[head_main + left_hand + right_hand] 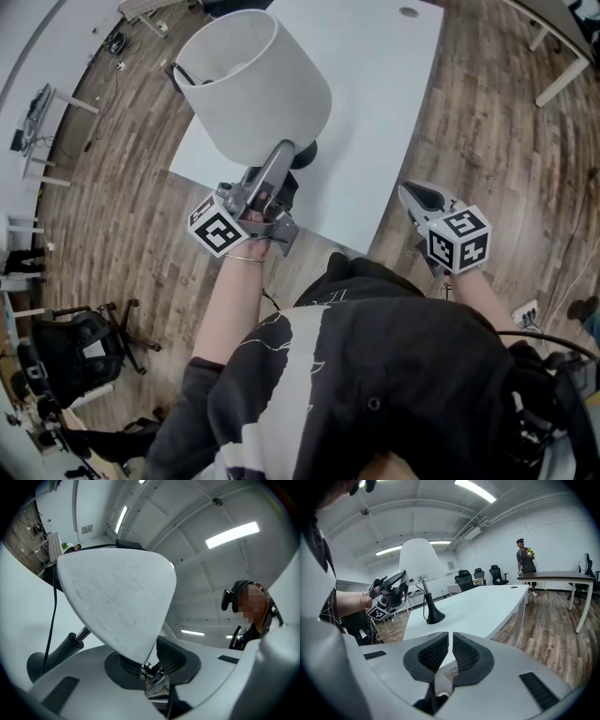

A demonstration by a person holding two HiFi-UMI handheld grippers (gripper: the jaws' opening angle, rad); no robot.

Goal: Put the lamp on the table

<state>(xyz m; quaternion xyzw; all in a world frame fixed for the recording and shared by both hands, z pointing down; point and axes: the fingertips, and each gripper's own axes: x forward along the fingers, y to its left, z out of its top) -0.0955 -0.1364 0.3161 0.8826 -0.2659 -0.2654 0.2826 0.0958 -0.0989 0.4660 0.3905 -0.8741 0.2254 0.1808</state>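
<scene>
The lamp stands upright on the white table (375, 112), near its front edge. Its white shade (253, 84) hides most of the stem; the black base (307, 155) peeks out beneath. My left gripper (284, 152) reaches up to the shade's lower rim. In the left gripper view the shade (117, 602) fills the frame and its rim dips between the jaws (147, 660), which stand slightly open with a gap beside the rim. My right gripper (405, 190) is shut and empty, off the table's front right corner. From its view I see the lamp's base (435, 618) and shade (419, 559).
The lamp's black cable (178, 73) trails off the table's left side. A black office chair (75, 352) sits on the wood floor at lower left. Far across the room a person (526, 559) stands by a dark table (553, 576). A power strip (525, 311) lies on the floor at right.
</scene>
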